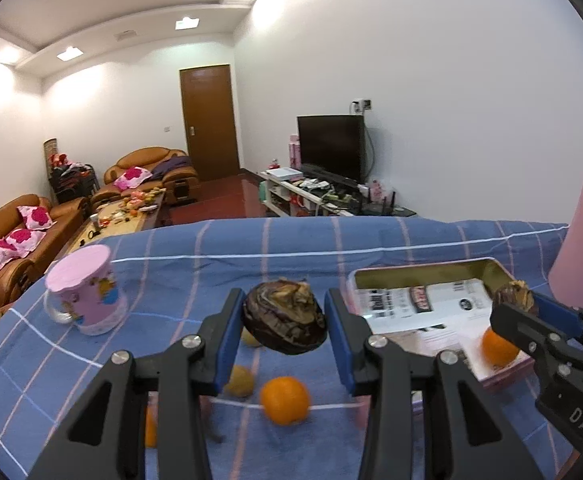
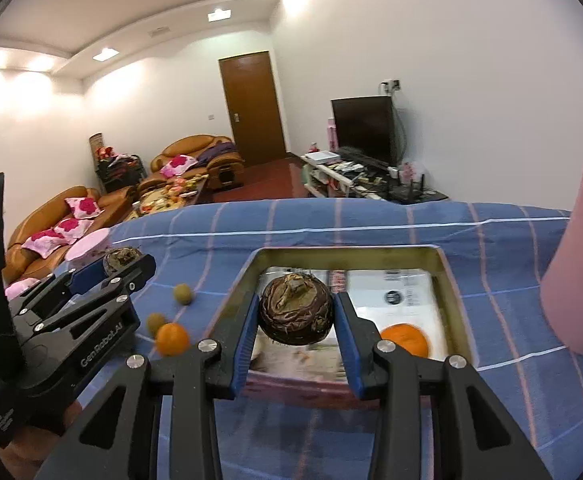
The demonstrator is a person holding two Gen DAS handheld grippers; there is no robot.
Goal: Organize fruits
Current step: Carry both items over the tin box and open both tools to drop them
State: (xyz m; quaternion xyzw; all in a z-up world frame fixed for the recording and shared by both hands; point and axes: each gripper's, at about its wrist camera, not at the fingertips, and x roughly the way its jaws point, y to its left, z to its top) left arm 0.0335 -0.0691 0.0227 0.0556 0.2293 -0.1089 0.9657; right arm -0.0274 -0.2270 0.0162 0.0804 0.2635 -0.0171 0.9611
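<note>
The left tool (image 1: 285, 318) grips a dark brown fruit (image 1: 285, 320), held left of the tin box (image 1: 419, 270). The right tool (image 2: 296, 312) clamps a second brown fruit (image 2: 296, 312) above that box, where one orange (image 2: 405, 338) lies. Another orange (image 1: 285, 400) and small yellowish fruits (image 2: 182, 294) sit on the blue-clothed counter (image 1: 251, 248) left of the box.

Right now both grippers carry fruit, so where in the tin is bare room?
The tin is free across its lined far half and left side. An orange fills its near right corner. Left of the tin, loose fruit crowds the cloth.
</note>
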